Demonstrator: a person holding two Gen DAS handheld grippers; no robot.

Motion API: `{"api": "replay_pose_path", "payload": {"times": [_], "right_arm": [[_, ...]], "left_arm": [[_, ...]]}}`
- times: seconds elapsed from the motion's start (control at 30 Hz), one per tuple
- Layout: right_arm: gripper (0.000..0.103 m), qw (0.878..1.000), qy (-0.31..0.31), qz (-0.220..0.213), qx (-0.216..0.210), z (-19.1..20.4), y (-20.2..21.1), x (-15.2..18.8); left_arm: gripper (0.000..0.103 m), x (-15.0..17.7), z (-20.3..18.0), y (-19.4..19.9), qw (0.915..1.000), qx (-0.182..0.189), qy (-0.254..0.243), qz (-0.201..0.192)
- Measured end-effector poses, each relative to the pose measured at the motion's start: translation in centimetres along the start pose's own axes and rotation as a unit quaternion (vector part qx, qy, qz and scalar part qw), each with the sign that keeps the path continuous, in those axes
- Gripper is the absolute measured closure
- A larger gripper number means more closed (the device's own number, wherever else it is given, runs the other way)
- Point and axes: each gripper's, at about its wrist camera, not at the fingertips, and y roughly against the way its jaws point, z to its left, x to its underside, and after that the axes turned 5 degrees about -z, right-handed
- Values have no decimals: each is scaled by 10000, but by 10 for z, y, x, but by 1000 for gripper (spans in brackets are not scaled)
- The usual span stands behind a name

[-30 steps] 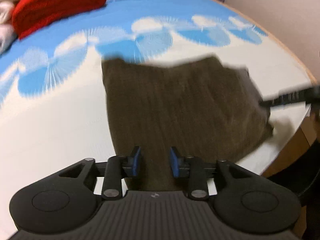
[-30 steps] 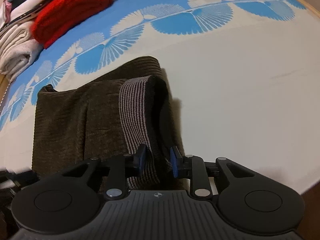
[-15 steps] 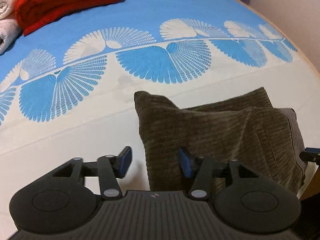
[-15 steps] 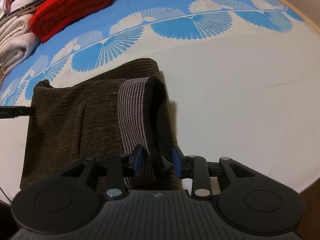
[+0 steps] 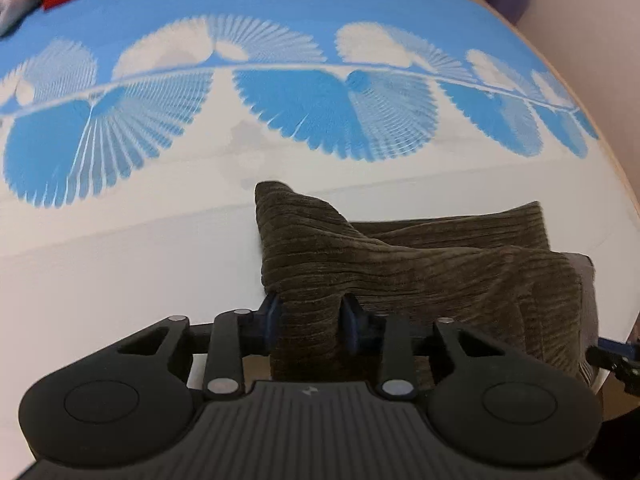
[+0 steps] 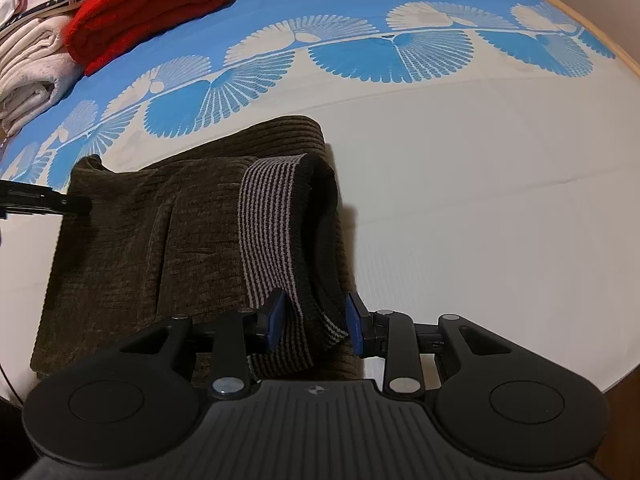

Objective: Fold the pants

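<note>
The dark brown corduroy pants (image 5: 420,276) lie folded into a thick block at the near edge of the table; they also show in the right wrist view (image 6: 168,232). My left gripper (image 5: 310,322) is shut on the block's left near edge, and the cloth bunches up between the pads. My right gripper (image 6: 314,326) straddles the striped grey-black waistband (image 6: 272,232) at the block's right end, its jaws a little apart around the cloth. The left gripper's fingertip (image 6: 60,204) shows at the pants' far left corner in the right wrist view.
The table wears a white and blue cloth with fan patterns (image 6: 400,52). A folded red knit (image 6: 152,4) and a pile of pale folded clothes (image 6: 28,64) sit at the back left. The wooden table rim (image 5: 612,160) curves along the right.
My left gripper has moved right onto the pants' left edge and closed on it from wide open. My right gripper's jaws have stayed around the waistband.
</note>
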Motion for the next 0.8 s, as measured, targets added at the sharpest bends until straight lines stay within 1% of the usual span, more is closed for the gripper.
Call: {"api": "replay_pose_path", "payload": {"times": [0.07, 0.1, 0.13, 0.17, 0.2, 0.23, 0.27, 0.33, 0.37, 0.4, 0.43, 0.47, 0.5, 0.53, 0.57, 0.6, 0.7, 0.77, 0.8], "right_arm": [[70, 10000, 3, 6, -40, 0, 1, 0], [70, 10000, 13, 9, -41, 0, 1, 0], [70, 10000, 15, 18, -50, -1, 1, 0], [69, 10000, 5, 26, -62, -1, 2, -1], [69, 10000, -6, 37, -72, -1, 3, -1], [65, 10000, -10, 40, -64, -2, 4, -2], [61, 10000, -21, 38, -52, -1, 4, -2], [57, 10000, -83, 0, -29, -3, 7, -4], [57, 9999, -143, 0, -97, -5, 9, -6], [55, 9996, -211, -16, -195, -6, 10, -8], [49, 9991, -290, -68, -312, -8, 11, -12], [36, 9988, -296, -149, -368, -7, 12, -16], [29, 9990, -225, -208, -313, -4, 10, -19], [19, 9994, -160, -237, -215, -2, 7, -21], [17, 9996, -116, -237, -130, 0, 0, -24], [17, 9996, -134, -180, -144, 0, -8, -26], [17, 9981, -412, 260, -371, -5, -38, -27], [11, 9952, -671, 441, -567, -10, -51, -26], [10, 9930, -819, 521, -675, -13, -58, -26]], "left_arm": [[68, 0, 18, -7, 9974, 238, 654, 180], [68, 0, 30, -10, 9931, 404, 1067, 274], [68, 1, 39, -11, 9886, 533, 1370, 335], [64, 2, 44, -11, 9850, 614, 1567, 371], [59, 3, 48, -9, 9819, 640, 1736, 405], [56, 3, 49, -6, 9809, 628, 1796, 417], [53, 3, 48, -1, 9812, 574, 1794, 417], [53, 2, 43, 11, 9844, 503, 1659, 299], [50, 1, 41, 17, 9862, 479, 1567, 227], [44, 0, 40, 23, 9872, 468, 1514, 165], [41, 1, 41, 28, 9869, 509, 1526, 117], [34, 2, 42, 31, 9860, 577, 1561, 109], [30, 4, 42, 33, 9854, 629, 1577, 114], [28, 6, 41, 33, 9856, 647, 1554, 143], [26, 9, 39, 31, 9865, 632, 1497, 201], [25, 12, 36, 29, 9875, 610, 1427, 278], [24, 23, 31, 15, 9885, 596, 1267, 566], [24, 30, 28, 5, 9883, 652, 1164, 741], [24, 34, 25, -1, 9883, 641, 1102, 842]]}}
